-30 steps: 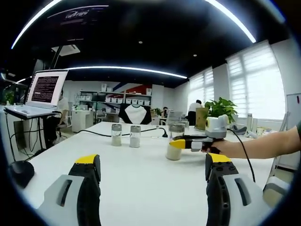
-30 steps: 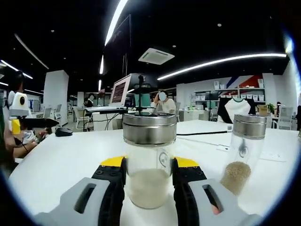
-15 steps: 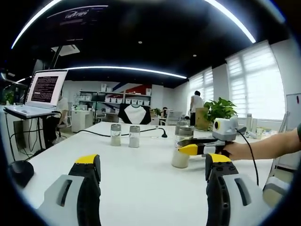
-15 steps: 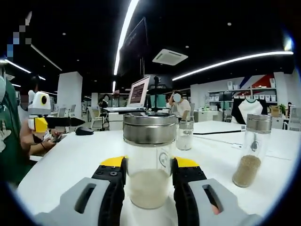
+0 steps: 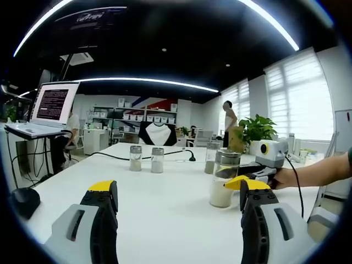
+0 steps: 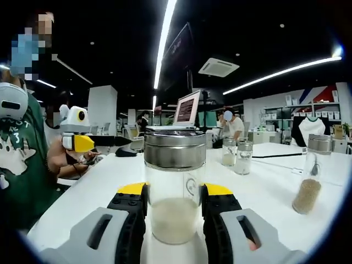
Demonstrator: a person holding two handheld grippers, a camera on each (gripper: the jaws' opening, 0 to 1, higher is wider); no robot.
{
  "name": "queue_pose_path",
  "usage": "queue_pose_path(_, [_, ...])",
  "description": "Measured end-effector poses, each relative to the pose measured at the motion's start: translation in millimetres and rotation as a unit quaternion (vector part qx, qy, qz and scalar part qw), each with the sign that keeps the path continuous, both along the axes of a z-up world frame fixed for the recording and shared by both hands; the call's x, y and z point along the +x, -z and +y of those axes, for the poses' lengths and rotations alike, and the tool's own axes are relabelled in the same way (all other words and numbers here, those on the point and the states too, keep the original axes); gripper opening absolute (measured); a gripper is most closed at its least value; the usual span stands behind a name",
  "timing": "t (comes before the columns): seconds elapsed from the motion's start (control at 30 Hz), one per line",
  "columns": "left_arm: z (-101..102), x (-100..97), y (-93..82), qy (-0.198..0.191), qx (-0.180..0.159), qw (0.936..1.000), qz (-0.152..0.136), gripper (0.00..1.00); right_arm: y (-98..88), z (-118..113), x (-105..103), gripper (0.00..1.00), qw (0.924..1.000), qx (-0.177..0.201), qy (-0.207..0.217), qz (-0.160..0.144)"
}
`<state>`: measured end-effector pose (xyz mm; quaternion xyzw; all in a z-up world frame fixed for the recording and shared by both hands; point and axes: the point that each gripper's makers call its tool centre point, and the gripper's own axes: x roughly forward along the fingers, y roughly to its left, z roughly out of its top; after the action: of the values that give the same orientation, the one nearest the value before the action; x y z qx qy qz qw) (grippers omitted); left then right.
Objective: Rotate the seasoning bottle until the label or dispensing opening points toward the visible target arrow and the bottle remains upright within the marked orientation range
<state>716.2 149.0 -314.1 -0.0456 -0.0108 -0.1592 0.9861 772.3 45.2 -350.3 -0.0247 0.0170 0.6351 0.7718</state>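
- Surface: white; carries all bottles; lies under both hand-held grippers.
- Right hand-held gripper: jaws clamped on the seasoning bottle; background has swept sideways since a second ago, so the turn looks under way.
- Left hand-held gripper: jaws apart, idle.
- Seasoning bottle: upright between the right jaws; target arrow not discernible.
- Spare bottles: beyond the left jaws.

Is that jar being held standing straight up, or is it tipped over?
Upright. The seasoning bottle stands with its metal lid on top, sides vertical, clamped between the jaws of the right hand-held gripper.
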Motion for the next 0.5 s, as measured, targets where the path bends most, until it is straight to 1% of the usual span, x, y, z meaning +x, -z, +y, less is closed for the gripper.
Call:
queue_pose_path(0.07, [0.5,0.1,-0.9,0.000,0.000,1.0000,-0.001,0.97,0.2,0.1,-6.2,0.38,1.0000,0.002,-0.009,0.001])
queue_pose_path(0.1, [0.5,0.2,-1.1,0.000,0.000,1.0000,-0.001,0.97,-0.3,-0.1,-9.0,0.38,0.9999,0.004,-0.014,-0.003])
queue_pose_path(0.17, [0.4,0.3,-1.4,0.000,0.000,1.0000,-0.001,0.97,1.5,-1.5,-20.4,0.38,0.9994,0.005,-0.033,0.001])
queue_pose_path(0.23, [0.0,0.5,-1.6,0.000,0.001,1.0000,-0.001,0.97,1.7,-1.4,-27.3,0.38,0.9989,0.005,-0.046,0.001])
queue_pose_path(0.5, [-3.4,0.9,-2.0,0.004,0.002,1.0000,-0.001,0.97,1.7,-2.7,-44.0,0.38,0.9969,0.008,-0.078,0.002])
